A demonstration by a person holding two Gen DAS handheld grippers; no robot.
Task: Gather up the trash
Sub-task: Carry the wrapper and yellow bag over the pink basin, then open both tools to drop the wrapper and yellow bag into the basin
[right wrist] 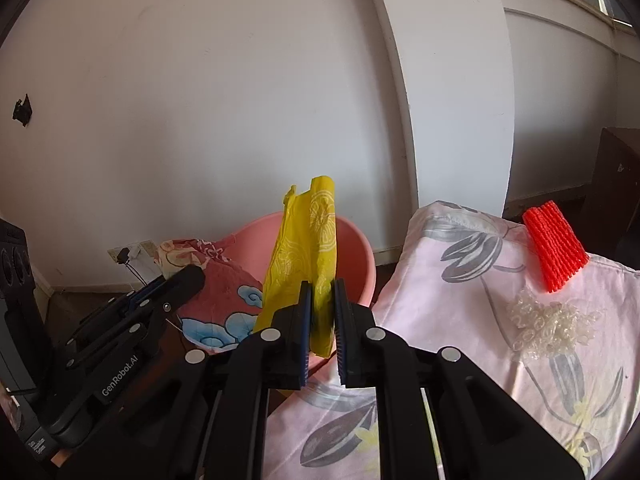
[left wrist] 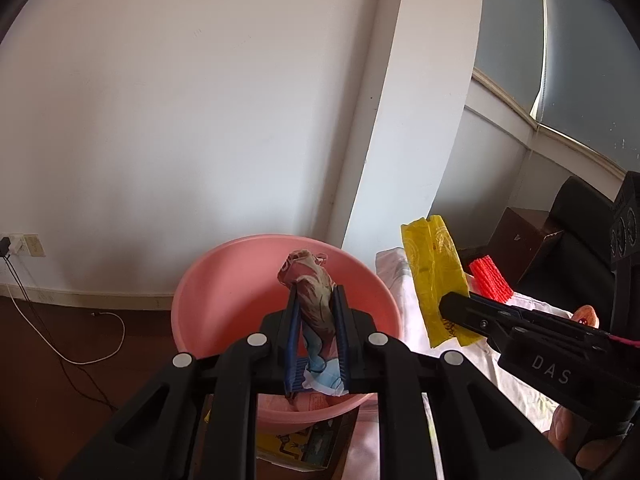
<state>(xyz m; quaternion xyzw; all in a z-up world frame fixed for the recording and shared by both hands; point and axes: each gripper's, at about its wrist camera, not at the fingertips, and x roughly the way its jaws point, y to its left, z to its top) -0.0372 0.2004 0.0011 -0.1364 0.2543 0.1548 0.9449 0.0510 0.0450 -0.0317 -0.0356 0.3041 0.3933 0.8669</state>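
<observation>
a white wall (left wrist: 180, 120) and pillar (left wrist: 420, 120) rise over dark floor (left wrist: 60, 360), a window (left wrist: 580, 60) at right.

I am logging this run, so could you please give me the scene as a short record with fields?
left gripper: shut on the red patterned wrapper, held over the pink basin
right gripper: shut on the yellow plastic bag, held up beside the basin
basin contents: not clear from these views
still lying on the floral cloth: red foam net, clear bubble wrap
setting: white wall behind
</observation>
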